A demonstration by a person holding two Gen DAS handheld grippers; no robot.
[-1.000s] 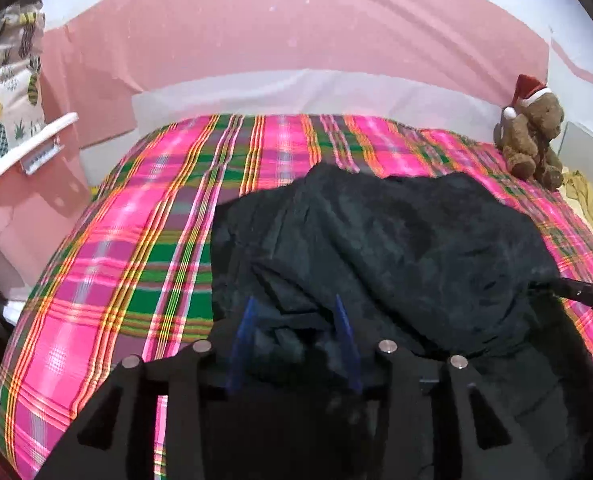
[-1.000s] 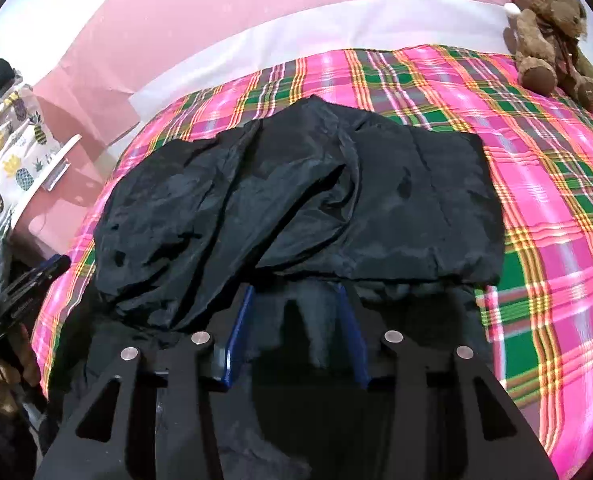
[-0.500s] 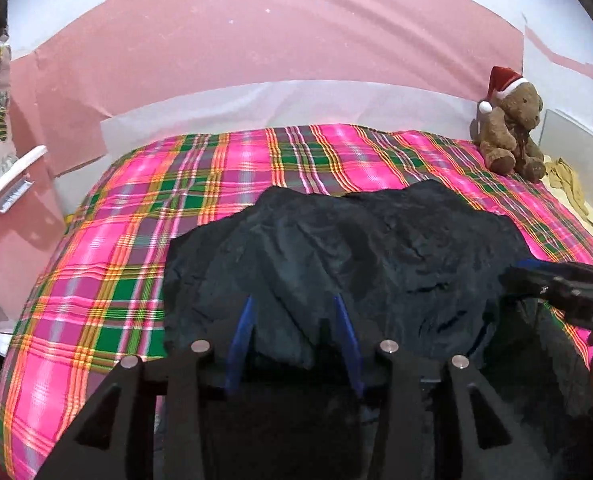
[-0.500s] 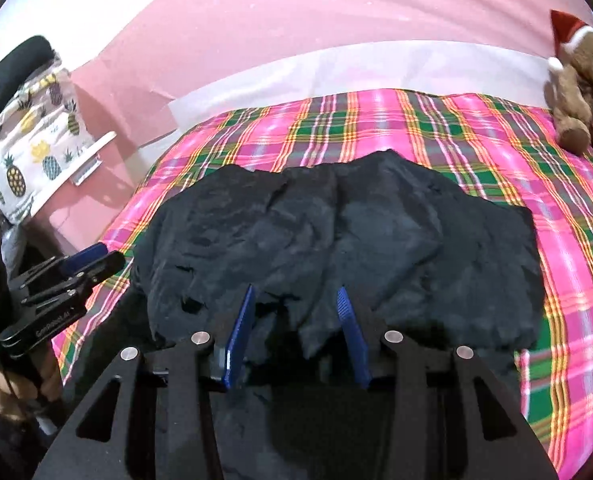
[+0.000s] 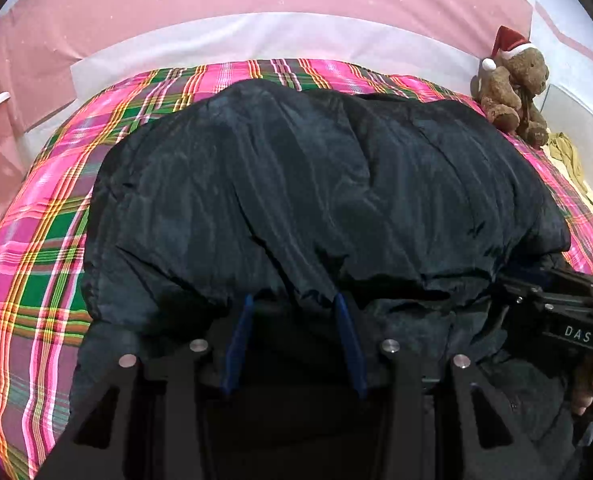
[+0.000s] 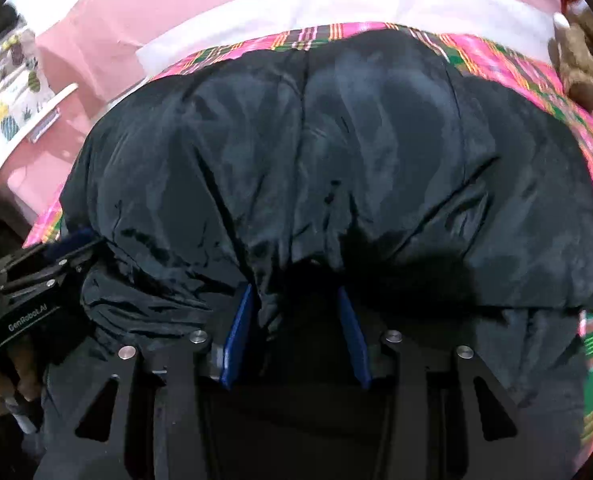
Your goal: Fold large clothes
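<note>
**A:** Status? What bites us from here?

**B:** I have the black jacket point(image 5: 316, 200) spread over the plaid bed cover point(image 5: 36, 272), near edge bunched up at both grippers. Left gripper point(image 5: 292, 304): blue fingers point(image 5: 238, 340) stand apart, cloth draped over the tips. I can't tell if any fabric is actually pinched between them. Right gripper point(image 6: 294, 296): same picture, fingers point(image 6: 236, 336) apart, a fold of jacket hanging into the gap, grip unconfirmed.

**A:** Risks, left to right.

**B:** Left side: fabric looks slick and puffy. If I lift with a shallow bite, I expect the hem to slide out and that side to drop. Middle: one lobe of the jacket is humped between the grippers; if I carry it forward uneven, the fold likely lands skewed or traps air and springs back. Right side: jacket reaches close to the teddy bear point(image 5: 512, 92) at the bed's far right corner. A wide sweep could knock it.

**A:** Grippers clear of each other?

**B:** Each camera sees the other gripper at the frame edge, touching or just beside the jacket. If I bring them together on the fold, they could collide.

**A:** Count.

**B:** One jacket, one bed cover, two grippers, one teddy bear, one pineapple-print cloth point(image 6: 4, 112) off the bed's left.
</note>
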